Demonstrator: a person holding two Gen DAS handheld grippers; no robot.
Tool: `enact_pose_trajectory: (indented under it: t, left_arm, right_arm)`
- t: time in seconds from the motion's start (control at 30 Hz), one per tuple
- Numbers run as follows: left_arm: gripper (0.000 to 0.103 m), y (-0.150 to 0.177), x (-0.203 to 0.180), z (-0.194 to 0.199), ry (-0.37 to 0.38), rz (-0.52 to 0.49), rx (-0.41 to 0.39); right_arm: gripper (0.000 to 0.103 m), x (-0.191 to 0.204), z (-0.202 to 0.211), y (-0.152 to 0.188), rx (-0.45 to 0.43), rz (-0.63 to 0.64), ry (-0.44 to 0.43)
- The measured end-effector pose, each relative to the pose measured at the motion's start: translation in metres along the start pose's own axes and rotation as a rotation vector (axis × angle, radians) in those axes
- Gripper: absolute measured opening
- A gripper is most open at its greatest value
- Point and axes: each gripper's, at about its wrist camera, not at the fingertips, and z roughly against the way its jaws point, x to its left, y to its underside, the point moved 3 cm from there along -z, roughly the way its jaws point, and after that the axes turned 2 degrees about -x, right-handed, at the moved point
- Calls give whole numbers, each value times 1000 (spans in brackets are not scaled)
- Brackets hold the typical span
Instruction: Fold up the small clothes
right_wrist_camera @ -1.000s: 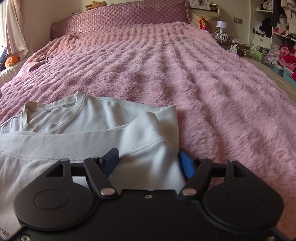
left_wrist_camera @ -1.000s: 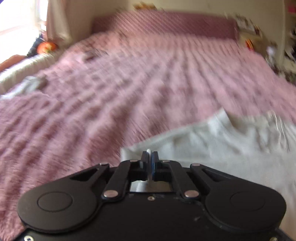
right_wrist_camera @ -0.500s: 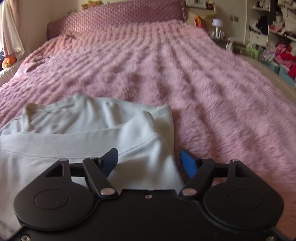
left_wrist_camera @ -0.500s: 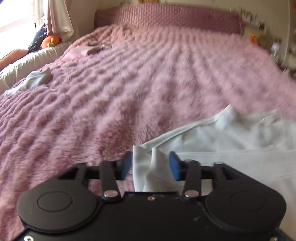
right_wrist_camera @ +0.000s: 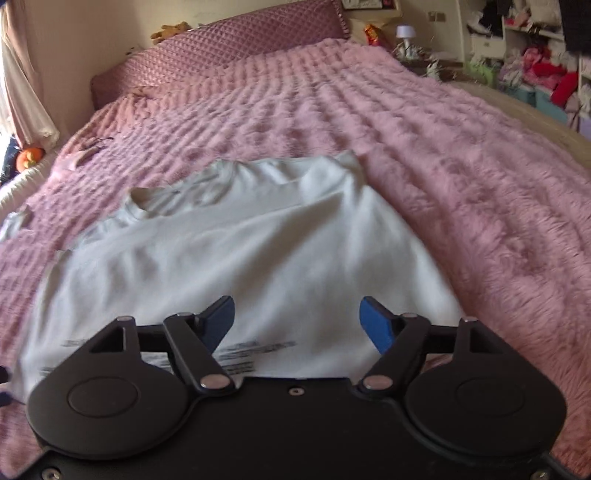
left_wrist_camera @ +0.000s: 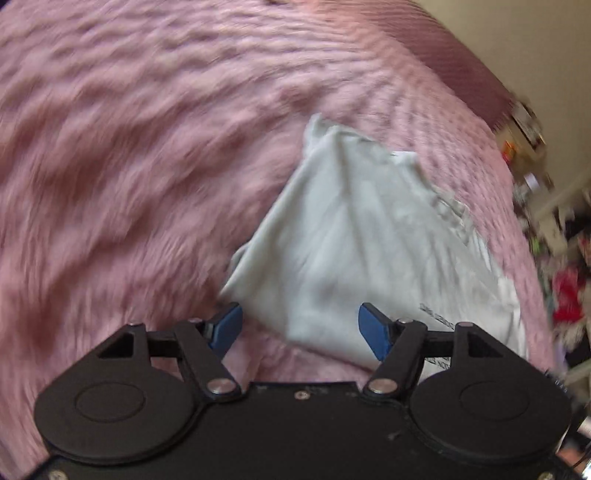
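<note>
A small white T-shirt [right_wrist_camera: 251, 258] lies partly folded on the pink fluffy bedspread [right_wrist_camera: 461, 177], its collar at the far left and printed text near its close edge. It also shows in the blurred left wrist view [left_wrist_camera: 354, 251]. My left gripper [left_wrist_camera: 301, 328] is open and empty, just above the shirt's near corner. My right gripper [right_wrist_camera: 297, 321] is open and empty, hovering over the shirt's near edge.
A quilted pink headboard [right_wrist_camera: 236, 48] stands at the far end. Shelves with clothes [right_wrist_camera: 535, 70] are at the right. A nightstand with a small lamp [right_wrist_camera: 404, 35] is beside the bed. An orange toy [right_wrist_camera: 29, 157] sits at the far left.
My left gripper was shut on the shirt's corner, opened and let it go, then swung up and tilted. My right gripper pulled back and rose; the shirt now lies folded over.
</note>
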Motion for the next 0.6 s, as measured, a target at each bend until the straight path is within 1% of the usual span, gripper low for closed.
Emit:
enact_pose_trajectory:
  t: [0.07,0.1,0.13,0.2,0.23,0.27,0.37,0.47,0.5,0.53,0.57,0.6]
  left_arm:
    - [71,8,11,-5,-9,44,-2]
    - [71,10,15,-9,-14,68,10]
    - [71,13,22,-11,-3,82,13]
    - [71,14,25,-14,0,84,-8]
    - [74,13,26,-17,3,96,-13]
    - [77,13,26,-19,10,112,-17]
    - [78,11,25,-21,19,174,-41]
    - [78,11,21,-17,42,216,-69]
    - [74,10,20,-16,55,231,-75]
    - [67,9,19,-16,68,244,-80]
    - [64,7,16,-18,78,256,-80]
    - [59,6,16,-18,80,267,-79]
  right_arm:
    - [75,-12,-8,4,24,11,78]
    - [75,-23,-11,7,48,-6,106]
    - [75,-32,-12,9,57,-36,116]
    - [75,-45,-11,12,58,-87,101]
    - [74,-47,-10,13,60,-85,104]
    - [74,-46,-10,14,59,-72,105]
    - [75,-36,-2,15,56,-50,137]
    - [75,-27,11,16,39,-89,132]
    - [76,-24,14,17,34,-95,138]
    - [76,-21,16,16,34,-88,151]
    - [76,-18,17,16,34,-74,169]
    - [76,-16,18,16,25,-59,190]
